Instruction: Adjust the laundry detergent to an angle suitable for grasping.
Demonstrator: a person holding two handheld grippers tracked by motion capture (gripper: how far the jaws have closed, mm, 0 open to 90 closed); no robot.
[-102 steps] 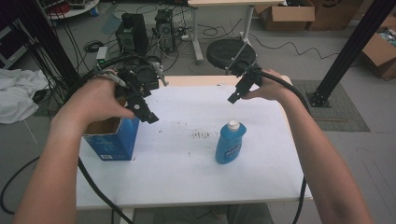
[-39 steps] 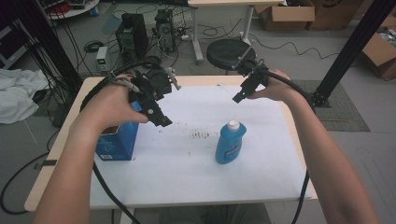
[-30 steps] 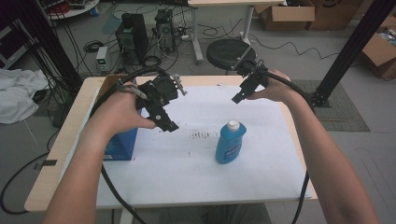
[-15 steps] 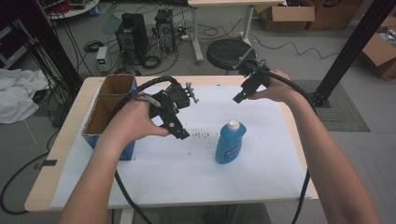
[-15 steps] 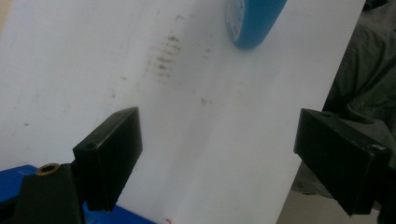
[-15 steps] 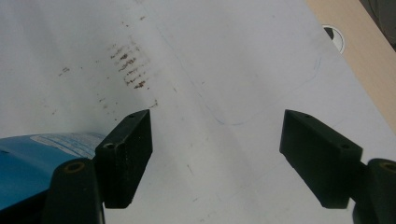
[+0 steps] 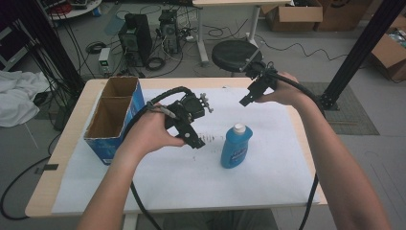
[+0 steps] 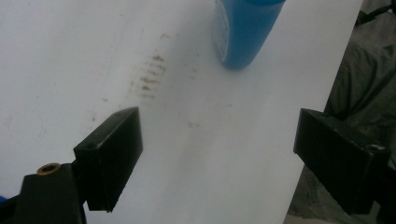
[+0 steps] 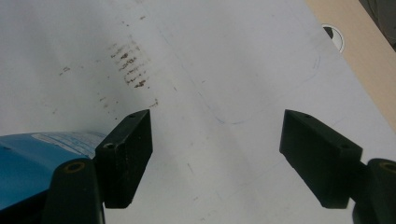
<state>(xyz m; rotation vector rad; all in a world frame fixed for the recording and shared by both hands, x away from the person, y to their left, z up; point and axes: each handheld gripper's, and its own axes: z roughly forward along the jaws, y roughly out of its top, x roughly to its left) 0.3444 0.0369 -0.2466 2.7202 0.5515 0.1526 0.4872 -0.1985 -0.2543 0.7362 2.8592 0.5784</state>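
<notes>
A blue bottle (image 7: 234, 148) with a white cap stands upright on the white paper, right of the table's middle. My left gripper (image 7: 195, 142) hangs low over the paper just left of the bottle, open, with nothing between its jaws. In the left gripper view the bottle (image 8: 243, 32) stands ahead of the open left gripper (image 8: 219, 135). My right gripper (image 7: 245, 99) hovers above the paper behind the bottle, open and empty. In the right gripper view the bottle (image 9: 42, 154) lies at the lower left, beside the right gripper (image 9: 215, 135).
An open blue cardboard box (image 7: 115, 120) stands at the left of the table. Brown smudges (image 7: 209, 139) mark the white paper (image 7: 191, 187) between the left gripper and the bottle. Bare wooden table edge (image 7: 62, 158) shows at the left. Cables trail from both grippers.
My left gripper has moved from over the box rightward and down toward the bottle. The right gripper has stayed where it was. The bottle has not moved.
</notes>
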